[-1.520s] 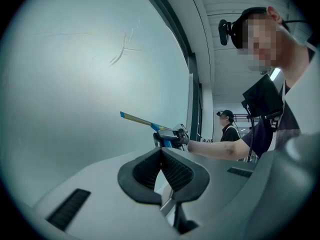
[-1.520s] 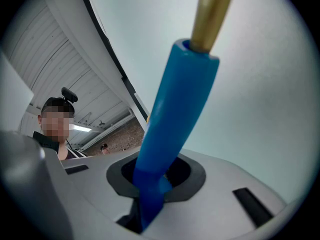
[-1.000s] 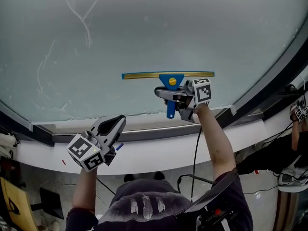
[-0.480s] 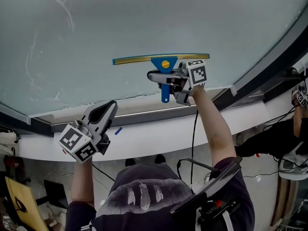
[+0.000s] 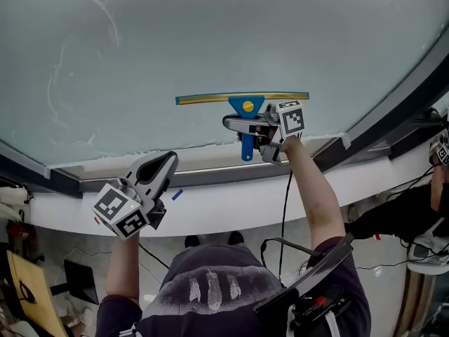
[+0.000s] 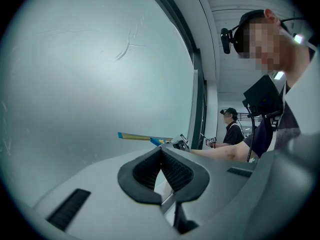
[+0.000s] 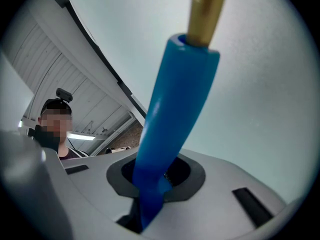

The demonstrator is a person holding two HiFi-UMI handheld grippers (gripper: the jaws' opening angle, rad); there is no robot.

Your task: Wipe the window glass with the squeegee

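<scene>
**Squeegee** (image 5: 245, 107): blue handle, yellow-edged blade. The blade lies flat against the window glass (image 5: 210, 41), low on the pane and just above its bottom edge. The handle points down toward the sill (image 5: 231, 196).
- Right gripper view: the blue handle (image 7: 170, 119) rises from between the jaws toward the glass (image 7: 260, 84).
- Left gripper view: the tool (image 6: 142, 137) is small, out against the pane (image 6: 75, 84).

**Change noted:** in the left gripper view the tool sits lower on the pane than 1.5 s ago, and its blade is nearer level. In the head view the blade was slightly canted half a second ago and now runs almost horizontal.

**Right tongs** (image 5: 258, 128) (image 7: 152, 181): pinching the squeegee handle partway along its length. The marker cube (image 5: 292, 118) is at the right of the handle. A bare forearm reaches steeply up from lower right to the tool, wrist just above the sill. A cable (image 5: 283, 209) hangs beside the arm.

**Left tongs** (image 5: 167, 164) (image 6: 161, 156): jaws pressed together, nothing between them. They are in much the same place as half a second ago, below the sill and well apart from the squeegee. The tips aim up and to the right, the marker cube (image 5: 122, 213) is lowermost, and the arm is raised from below.

**Surroundings:**
- Pale streaks (image 5: 105, 12) cross the upper left of the pane.
- A dark frame (image 5: 66, 181) borders the pane below and at right.
- A second person (image 6: 231, 130) stands far off along the window.
</scene>
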